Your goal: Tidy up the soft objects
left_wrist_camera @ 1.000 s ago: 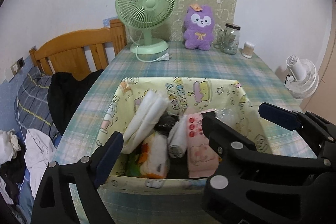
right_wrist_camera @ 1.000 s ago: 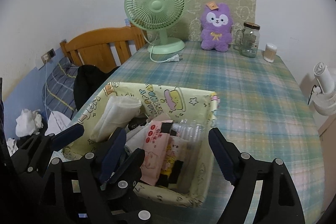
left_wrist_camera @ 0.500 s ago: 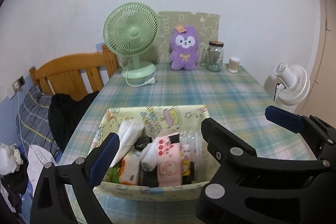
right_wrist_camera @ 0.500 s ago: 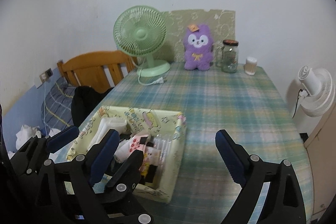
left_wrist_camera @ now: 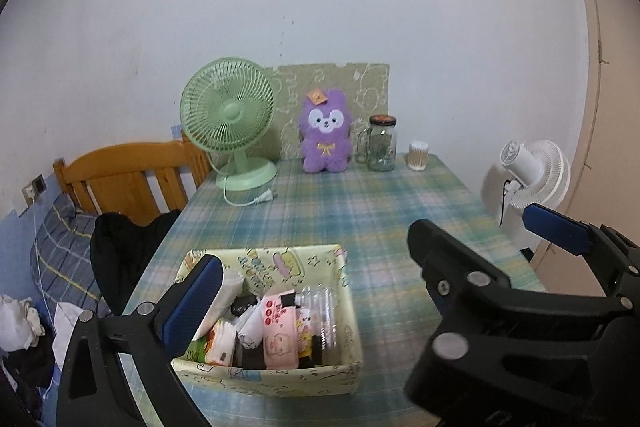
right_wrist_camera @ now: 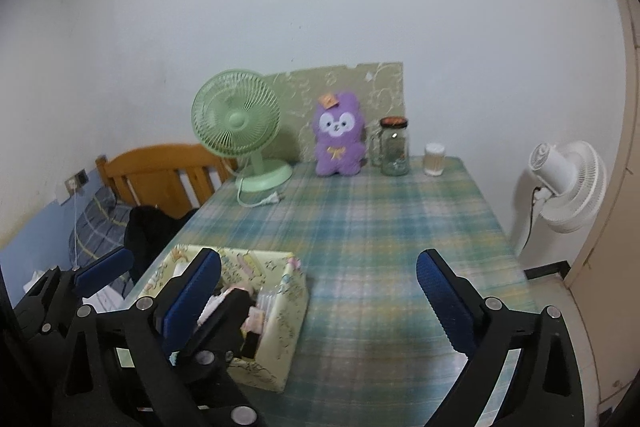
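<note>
The left gripper hangs spread and empty above the yellow cartoon-print box of tissue packs (packed upright) at the bench's near left edge. The right gripper is likewise spread, holding nothing, above bare plaid cloth.

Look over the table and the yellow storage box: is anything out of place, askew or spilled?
Nothing is spilled. The green fan is unplugged, its plug lying loose on the tablecloth. The packs in the yellow box lean unevenly. Both tongs, left and right, are open and empty.
</note>
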`<state>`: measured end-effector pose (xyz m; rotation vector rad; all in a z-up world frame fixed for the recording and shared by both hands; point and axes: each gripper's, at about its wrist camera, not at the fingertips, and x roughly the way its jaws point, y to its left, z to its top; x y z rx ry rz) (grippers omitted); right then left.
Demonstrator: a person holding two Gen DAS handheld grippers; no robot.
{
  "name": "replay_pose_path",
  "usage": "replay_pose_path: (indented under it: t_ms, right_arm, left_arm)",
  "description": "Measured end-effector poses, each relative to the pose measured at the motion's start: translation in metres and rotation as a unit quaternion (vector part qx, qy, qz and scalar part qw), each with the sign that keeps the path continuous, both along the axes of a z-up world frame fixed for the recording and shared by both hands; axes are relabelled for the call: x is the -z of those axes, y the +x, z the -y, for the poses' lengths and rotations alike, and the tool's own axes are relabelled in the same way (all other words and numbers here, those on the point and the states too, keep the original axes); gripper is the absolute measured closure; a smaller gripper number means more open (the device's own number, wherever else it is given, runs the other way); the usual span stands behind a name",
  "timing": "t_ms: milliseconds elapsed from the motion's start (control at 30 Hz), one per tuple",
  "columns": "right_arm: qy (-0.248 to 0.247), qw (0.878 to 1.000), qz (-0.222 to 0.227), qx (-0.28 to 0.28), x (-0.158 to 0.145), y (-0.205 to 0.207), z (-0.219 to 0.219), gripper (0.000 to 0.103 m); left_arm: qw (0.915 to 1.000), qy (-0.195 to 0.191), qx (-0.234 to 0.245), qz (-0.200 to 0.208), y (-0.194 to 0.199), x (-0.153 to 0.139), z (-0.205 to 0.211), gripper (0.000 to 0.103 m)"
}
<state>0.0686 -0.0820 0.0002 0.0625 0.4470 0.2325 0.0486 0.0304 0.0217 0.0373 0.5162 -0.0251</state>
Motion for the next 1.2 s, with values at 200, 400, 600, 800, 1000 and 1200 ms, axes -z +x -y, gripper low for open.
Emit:
replay_pose_path:
  t_ms: [200,400,600,800,1000,1200]
  right_arm:
    - [-0.002,0.999,0.034,0.020,-0.019,-0.017,0.021,0.000]
    - [-0.008,0.998,0.052,0.041,-0.029,-0.035,0.038,0.000]
    - [-0.002,0.997,0.059,0.056,-0.031,-0.048,0.054,0.000]
    - [-0.006,0.995,0.069,0.071,-0.034,-0.057,0.061,0.000]
    - [-0.008,0.995,0.073,0.070,-0.034,-0.063,0.062,0.000]
    - [-0.010,0.995,0.077,0.067,-0.036,-0.068,0.057,0.000]
  left_arm:
    - [0.9996,-0.002,0.004,0.027,-0.013,-0.018,0.009,0.000]
    - [0.9990,0.000,0.000,0.045,-0.024,-0.028,0.013,0.000]
    - [0.9983,-0.001,-0.012,0.057,-0.037,-0.033,0.011,0.000]
    - [0.9976,-0.002,-0.022,0.066,-0.046,-0.034,0.009,0.000]
    - [0.9970,-0.005,-0.034,0.069,-0.051,-0.033,0.004,0.000]
    - [0.9964,-0.006,-0.043,0.073,-0.054,-0.034,-0.001,0.000]
